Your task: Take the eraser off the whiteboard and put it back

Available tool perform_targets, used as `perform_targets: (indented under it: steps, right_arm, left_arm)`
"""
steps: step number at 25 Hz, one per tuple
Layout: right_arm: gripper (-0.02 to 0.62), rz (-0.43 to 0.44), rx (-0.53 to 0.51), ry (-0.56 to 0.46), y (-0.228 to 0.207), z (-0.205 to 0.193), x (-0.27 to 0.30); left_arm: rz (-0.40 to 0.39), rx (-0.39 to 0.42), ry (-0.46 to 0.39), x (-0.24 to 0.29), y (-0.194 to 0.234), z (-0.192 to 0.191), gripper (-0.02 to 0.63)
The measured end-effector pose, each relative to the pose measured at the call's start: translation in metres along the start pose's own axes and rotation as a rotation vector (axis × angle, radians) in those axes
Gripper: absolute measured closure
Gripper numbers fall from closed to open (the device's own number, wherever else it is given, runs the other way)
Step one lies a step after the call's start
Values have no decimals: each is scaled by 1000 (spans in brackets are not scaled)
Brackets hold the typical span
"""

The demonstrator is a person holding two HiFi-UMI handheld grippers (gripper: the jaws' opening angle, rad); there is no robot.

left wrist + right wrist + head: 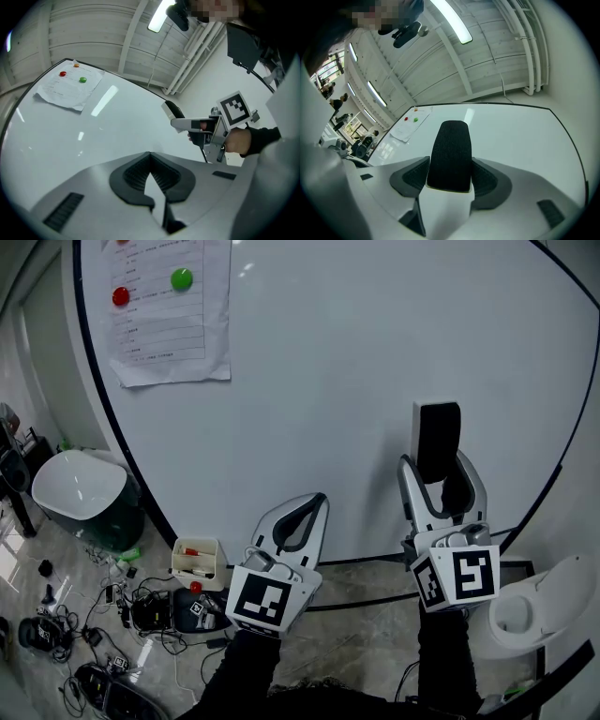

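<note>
Whiteboard (356,381): fills most of the head view, upright, surface clean apart from a sheet of paper (169,315) at its upper left corner. Floor (366,634): pale stone, with a tangle of cables (141,615) at lower left beside a white tub (80,488). Right gripper (441,470): raised in front of the lower right part of the board, jaws clamped on the eraser (437,442). The eraser stands upright between them, white body gripped, black felt end projecting above the fingertips; the right gripper view confirms both pads pressed to its sides. Contact between eraser and board cannot be determined. Left gripper (317,501): lower and to the left, well apart from the right one, jaws closed tip to tip with nothing between them. Small box (197,559): on the floor below the board, holding markers. Red magnet (121,296) and green magnet (181,279): both on the paper.
</note>
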State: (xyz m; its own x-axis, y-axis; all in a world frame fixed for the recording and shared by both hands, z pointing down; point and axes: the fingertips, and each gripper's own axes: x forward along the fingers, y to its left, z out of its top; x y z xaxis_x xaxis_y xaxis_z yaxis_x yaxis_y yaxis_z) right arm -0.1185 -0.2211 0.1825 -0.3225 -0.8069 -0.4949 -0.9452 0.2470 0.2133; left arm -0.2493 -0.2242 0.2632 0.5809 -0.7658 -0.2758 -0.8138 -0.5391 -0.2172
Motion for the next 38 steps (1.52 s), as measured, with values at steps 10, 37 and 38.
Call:
perform_targets:
  steps: [10,37,38]
  right_arm:
    - [319,-13,27,6,-4,-4,1]
    - [319,-234,-34,40,-69,-6,-6]
    - [319,-237,-37,38,-74,-5,-8]
  left_arm:
    - [1,-25,-12,0,6,-2,600]
    - [-186,-64,-32,48,1,-8,600]
    - [-190,-62,-29,51,-2,-8,600]
